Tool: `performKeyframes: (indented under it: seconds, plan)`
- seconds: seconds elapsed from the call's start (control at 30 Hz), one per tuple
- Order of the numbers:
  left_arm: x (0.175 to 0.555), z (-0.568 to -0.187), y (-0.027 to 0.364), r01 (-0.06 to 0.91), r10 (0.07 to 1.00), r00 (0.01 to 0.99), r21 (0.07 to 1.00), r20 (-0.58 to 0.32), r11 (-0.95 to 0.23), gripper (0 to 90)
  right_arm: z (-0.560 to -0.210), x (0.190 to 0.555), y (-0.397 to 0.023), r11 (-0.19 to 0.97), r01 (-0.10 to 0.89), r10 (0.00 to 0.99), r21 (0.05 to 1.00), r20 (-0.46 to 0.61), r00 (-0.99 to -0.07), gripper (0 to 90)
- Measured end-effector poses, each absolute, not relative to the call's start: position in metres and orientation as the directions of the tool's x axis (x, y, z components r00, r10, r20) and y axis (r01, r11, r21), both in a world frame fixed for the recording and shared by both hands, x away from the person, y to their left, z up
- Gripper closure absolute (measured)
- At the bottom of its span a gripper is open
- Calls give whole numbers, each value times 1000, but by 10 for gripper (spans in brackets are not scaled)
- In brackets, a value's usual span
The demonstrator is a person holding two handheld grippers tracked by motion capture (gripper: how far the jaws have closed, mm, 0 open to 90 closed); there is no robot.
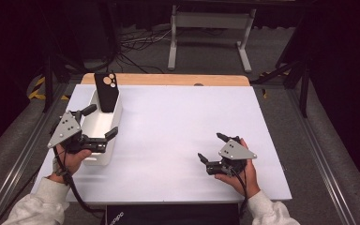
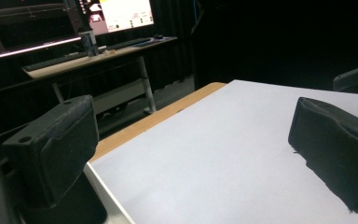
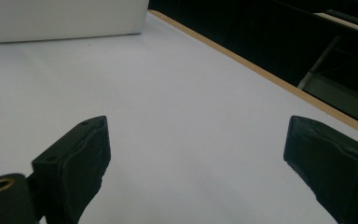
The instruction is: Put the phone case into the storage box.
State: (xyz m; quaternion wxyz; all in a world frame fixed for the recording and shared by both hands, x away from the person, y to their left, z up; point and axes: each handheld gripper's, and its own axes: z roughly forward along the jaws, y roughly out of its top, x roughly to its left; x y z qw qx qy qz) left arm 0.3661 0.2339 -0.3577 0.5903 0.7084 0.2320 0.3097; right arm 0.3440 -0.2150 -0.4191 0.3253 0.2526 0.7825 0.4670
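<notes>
A black phone case point(image 1: 107, 91) with round camera holes stands upright in the far end of a white bin point(image 1: 115, 123) at the table's left. My left gripper point(image 1: 101, 121) hovers at the bin's near part, its jaws spread wide across the bin's right wall and holding nothing. In the left gripper view, the left gripper point(image 2: 193, 154) has only white table between its black pads point(image 2: 51, 149). My right gripper point(image 1: 211, 146) rests low at the front right of the table, open and empty. In the right gripper view, the right gripper point(image 3: 196, 158) faces the bin point(image 3: 65, 18) across bare table.
The white table top point(image 1: 178, 126) has a wooden strip point(image 1: 178, 79) along its far edge. Beyond it are a white desk frame point(image 1: 211, 33) and cables on the floor. A desk with lit monitors point(image 2: 121, 14) stands past the table's edge.
</notes>
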Motion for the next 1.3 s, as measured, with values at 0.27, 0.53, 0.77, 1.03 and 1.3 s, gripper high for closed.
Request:
performKeyframes:
  seconds: [0.27,0.53,0.77,1.03,1.3]
  plan:
    - [362,-359,226,-48,671,720,977,179,-209,21,-420,344,-214,432,88,698,897,-271,-662,60]
    - [358,-362,219,-49,658,730,974,187,-222,25,-421,343,-213,441,88,692,893,-276,-667,49]
    - [351,-365,213,-61,642,741,972,197,-228,26,-421,341,-208,465,81,681,882,-298,-669,49]
    - [345,-367,209,-66,626,753,970,201,-232,31,-420,339,-206,467,74,675,881,-301,-673,51]
    - [340,-371,204,-67,603,770,967,207,-246,30,-420,339,-206,469,73,677,880,-304,-671,51]
